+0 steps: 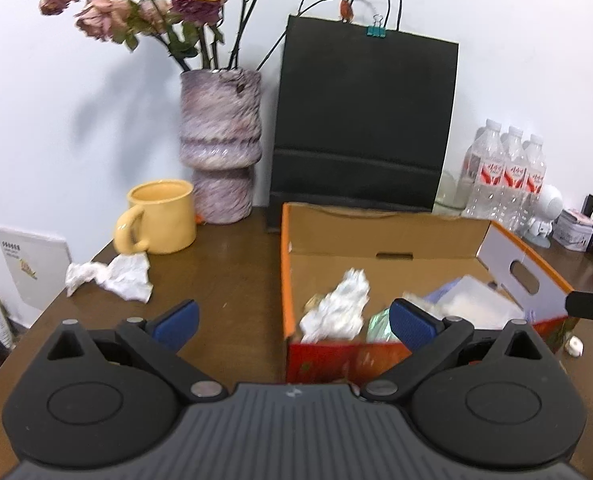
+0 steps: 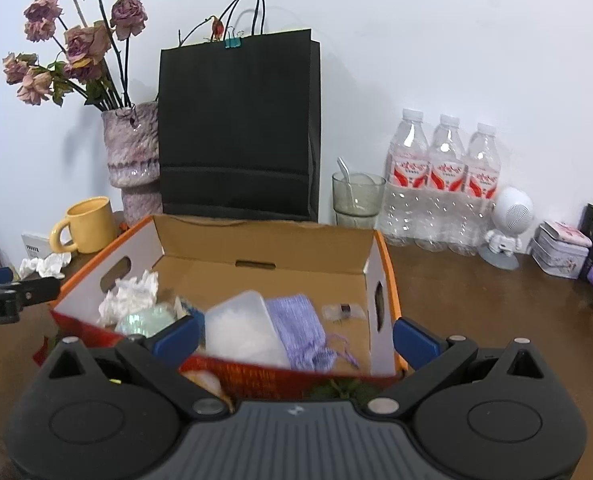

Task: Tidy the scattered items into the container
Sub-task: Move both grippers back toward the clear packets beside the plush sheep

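An open cardboard box (image 1: 384, 236) (image 2: 264, 244) with orange rims stands on the brown table. Inside lie a crumpled white tissue (image 1: 338, 308) (image 2: 130, 294), a shiny green packet (image 2: 146, 318), a clear plastic container (image 2: 244, 326), a purple knitted pouch (image 2: 302, 330) and a small clear packet (image 2: 342, 312). Another crumpled tissue (image 1: 110, 276) (image 2: 44, 264) lies on the table left of the box, by the yellow mug (image 1: 160, 216) (image 2: 86, 224). My left gripper (image 1: 294, 320) is open and empty at the box's near left corner. My right gripper (image 2: 294, 334) is open and empty over the box's near edge.
A vase of dried roses (image 1: 220, 140), a black paper bag (image 1: 360, 120), a glass with a spoon (image 2: 356, 198), three water bottles (image 2: 442, 184), a white astronaut figure (image 2: 506, 224) and a tin (image 2: 562, 250) line the back. A small white object (image 1: 574, 346) lies right of the box.
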Available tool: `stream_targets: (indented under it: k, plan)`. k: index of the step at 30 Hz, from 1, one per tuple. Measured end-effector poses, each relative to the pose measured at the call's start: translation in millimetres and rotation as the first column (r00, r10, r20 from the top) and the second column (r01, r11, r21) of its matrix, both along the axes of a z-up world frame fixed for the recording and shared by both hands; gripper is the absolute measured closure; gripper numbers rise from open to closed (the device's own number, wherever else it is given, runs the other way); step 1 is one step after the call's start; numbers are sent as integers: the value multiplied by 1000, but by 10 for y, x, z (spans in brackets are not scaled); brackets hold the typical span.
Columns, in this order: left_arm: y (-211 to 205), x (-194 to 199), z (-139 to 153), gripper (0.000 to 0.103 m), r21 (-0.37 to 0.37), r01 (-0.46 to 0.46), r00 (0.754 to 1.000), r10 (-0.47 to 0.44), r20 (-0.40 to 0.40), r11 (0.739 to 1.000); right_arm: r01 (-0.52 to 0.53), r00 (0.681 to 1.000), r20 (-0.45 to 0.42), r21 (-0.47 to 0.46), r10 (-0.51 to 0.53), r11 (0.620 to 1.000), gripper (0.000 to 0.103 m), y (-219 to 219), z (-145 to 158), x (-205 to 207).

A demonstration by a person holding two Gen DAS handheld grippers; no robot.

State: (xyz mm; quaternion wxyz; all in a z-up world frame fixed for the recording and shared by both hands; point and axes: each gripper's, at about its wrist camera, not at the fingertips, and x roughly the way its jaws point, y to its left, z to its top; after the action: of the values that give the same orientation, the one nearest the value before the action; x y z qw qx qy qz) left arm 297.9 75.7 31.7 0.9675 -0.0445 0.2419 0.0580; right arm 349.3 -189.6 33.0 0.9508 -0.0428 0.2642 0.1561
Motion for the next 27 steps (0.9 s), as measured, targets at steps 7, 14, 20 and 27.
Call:
stream_targets:
  k: [7,14,20,27]
  plan:
    - [40,-297,-172,0,18,5,999,-4,-49,1000,-14,999,-46,-34,12,999,0,-19,-193,-304]
    - [47,-481,-424,1,36,0,994,5,-112,999,-40,994,-103,-44,35,998,3,66,-445,-684]
    - [72,-452,-543,7,36,-10,990,14,-137,999,-5,988,-153,-13,3,1000,20,170,-612,-795]
    - [129,-353,-642,27,3,7,985,-7,-174,1000,32,981,-189,3,-31,999,37,360,-689,-678]
